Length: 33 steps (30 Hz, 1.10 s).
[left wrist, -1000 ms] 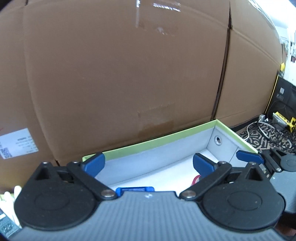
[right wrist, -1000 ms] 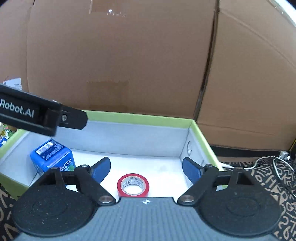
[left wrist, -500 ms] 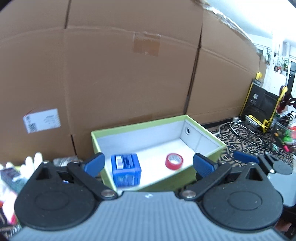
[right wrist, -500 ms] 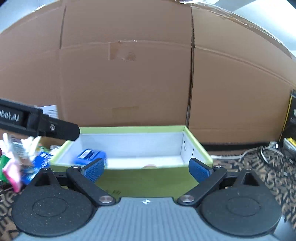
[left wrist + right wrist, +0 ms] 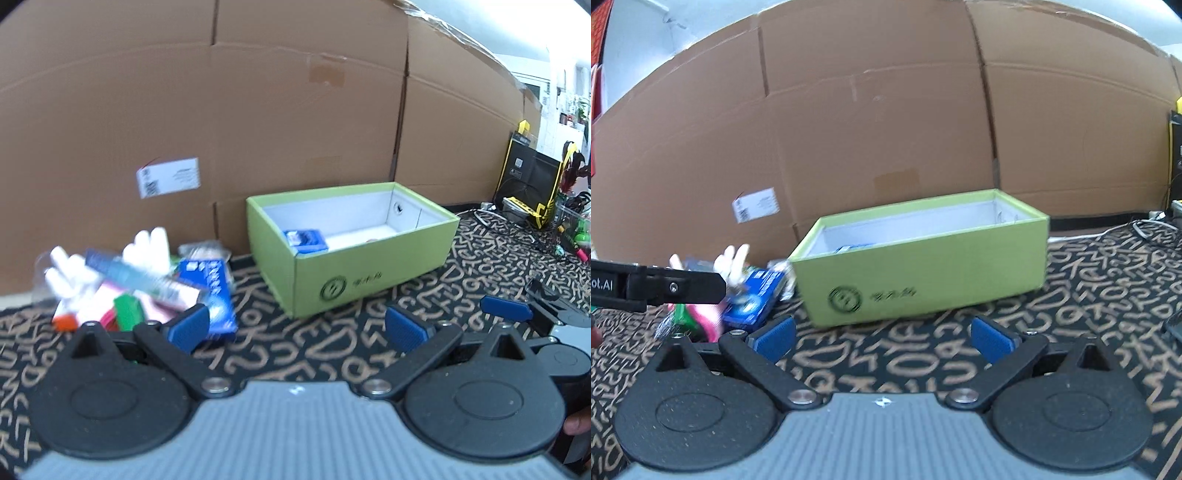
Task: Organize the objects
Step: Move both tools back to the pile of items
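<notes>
Progress looks only partial, in my judgement: the green box [image 5: 369, 273] on the patterned mat [image 5: 314, 343] holds a blue container [image 5: 306, 240] at its left end, while a pile of loose objects [image 5: 136, 288] lies on the mat just beside the box, to its left, waiting to be sorted. In the pile I can name a flat blue packet [image 5: 218, 295], some white bottles [image 5: 147, 243] and a green piece [image 5: 127, 312]. The left gripper [image 5: 297, 328] and the right gripper [image 5: 882, 334] are both spread wide and hold nothing, above the mat in front of the box. The pile is blurred, so several items cannot be named, and the near wall hides most of the box floor.
</notes>
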Tool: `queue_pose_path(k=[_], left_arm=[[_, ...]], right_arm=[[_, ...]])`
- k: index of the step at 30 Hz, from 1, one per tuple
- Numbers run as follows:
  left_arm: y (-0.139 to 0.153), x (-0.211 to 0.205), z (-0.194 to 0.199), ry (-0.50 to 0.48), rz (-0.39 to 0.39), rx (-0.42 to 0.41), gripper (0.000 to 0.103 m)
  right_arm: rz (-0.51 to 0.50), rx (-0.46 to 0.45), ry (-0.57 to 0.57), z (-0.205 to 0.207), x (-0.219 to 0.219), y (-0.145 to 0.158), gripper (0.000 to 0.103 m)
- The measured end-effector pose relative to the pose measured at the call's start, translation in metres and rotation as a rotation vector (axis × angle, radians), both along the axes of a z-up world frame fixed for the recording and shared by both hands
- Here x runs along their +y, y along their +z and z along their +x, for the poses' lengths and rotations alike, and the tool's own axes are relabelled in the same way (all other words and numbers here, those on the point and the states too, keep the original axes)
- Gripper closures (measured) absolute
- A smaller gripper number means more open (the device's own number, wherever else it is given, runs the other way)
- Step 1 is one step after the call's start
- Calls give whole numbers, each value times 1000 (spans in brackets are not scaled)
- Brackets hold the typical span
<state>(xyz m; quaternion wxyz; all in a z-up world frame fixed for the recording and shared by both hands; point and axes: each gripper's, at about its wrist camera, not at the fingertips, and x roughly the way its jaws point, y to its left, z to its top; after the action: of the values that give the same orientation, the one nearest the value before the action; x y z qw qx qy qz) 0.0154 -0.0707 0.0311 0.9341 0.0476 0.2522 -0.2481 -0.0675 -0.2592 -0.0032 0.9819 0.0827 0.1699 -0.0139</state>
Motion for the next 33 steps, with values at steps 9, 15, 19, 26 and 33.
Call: queue_pose_path(k=[9, 15, 19, 26, 33], left_arm=[[-29, 53, -14, 153, 34, 21, 0], [-47, 98, -2, 278, 48, 55, 0], [-55, 118, 8, 325, 44, 78, 0], [-42, 116, 38, 291, 2, 45, 3], [-39, 103, 82, 242, -26, 89, 40]], right_arm=[[-14, 30, 83, 3, 34, -5, 0], [-26, 65, 150, 16, 61, -11, 0], [-52, 96, 185, 26, 78, -15, 0], [-65, 147, 224, 41, 97, -20, 0], [-70, 164, 215, 43, 99, -22, 0]])
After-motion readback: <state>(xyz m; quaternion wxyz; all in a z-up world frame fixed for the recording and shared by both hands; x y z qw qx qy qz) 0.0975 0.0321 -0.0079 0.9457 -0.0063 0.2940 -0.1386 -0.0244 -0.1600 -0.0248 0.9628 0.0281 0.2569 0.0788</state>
